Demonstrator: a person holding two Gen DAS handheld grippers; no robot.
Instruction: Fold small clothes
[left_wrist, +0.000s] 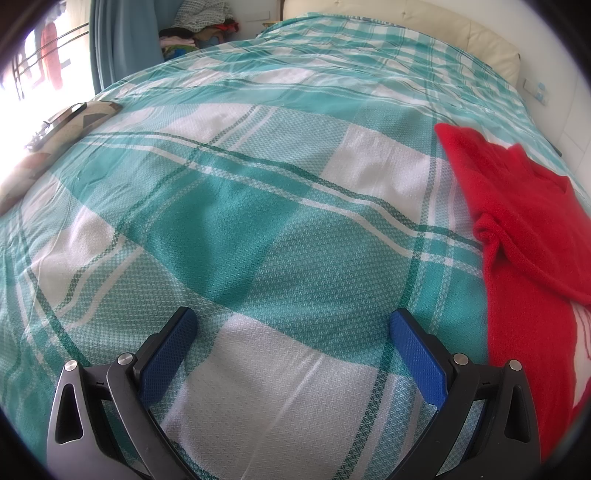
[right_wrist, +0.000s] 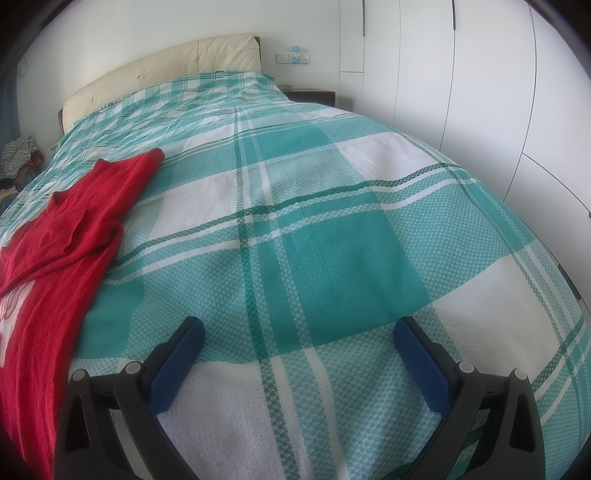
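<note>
With both the left gripper (left_wrist: 293, 328) and right gripper (right_wrist: 299, 338) spread wide over bare bedspread (left_wrist: 258, 221), holding nothing, the red garment (left_wrist: 517, 229) at frame right seems laid out for folding.

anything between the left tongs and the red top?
Nothing but bare plaid bedspread between the left tongs and the red top, per the left wrist view.

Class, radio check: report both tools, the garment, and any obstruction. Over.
Left tool open, empty. Right tool open, empty. Red sweater lies between them on plaid bedspread, partly folded. Nothing obstructing.
</note>
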